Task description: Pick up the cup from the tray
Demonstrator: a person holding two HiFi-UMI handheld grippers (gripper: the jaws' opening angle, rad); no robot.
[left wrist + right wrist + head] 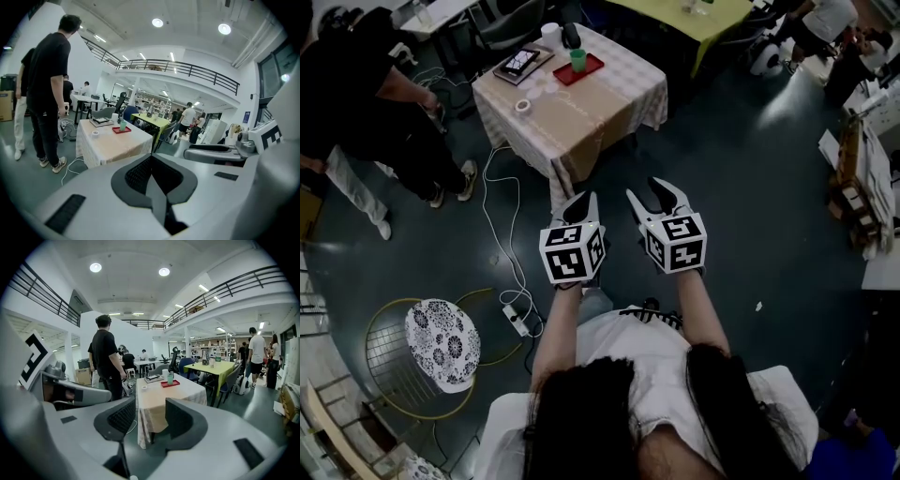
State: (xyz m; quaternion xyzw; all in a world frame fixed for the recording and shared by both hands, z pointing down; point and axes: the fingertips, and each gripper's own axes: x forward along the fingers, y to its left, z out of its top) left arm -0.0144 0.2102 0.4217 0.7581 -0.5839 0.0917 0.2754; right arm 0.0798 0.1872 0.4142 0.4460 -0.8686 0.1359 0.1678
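A green cup stands on a red tray at the far side of a cloth-covered table, well ahead of both grippers. The left gripper view shows the cup and tray far off, as does the right gripper view, with cup and tray. My left gripper is held at waist height over the floor, short of the table, its jaws shut with nothing in them. Beside it my right gripper has its jaws apart and empty.
A person in black stands left of the table. A white cable and a power strip lie on the floor. A floral stool sits at the lower left. On the table are a tape roll and a tablet.
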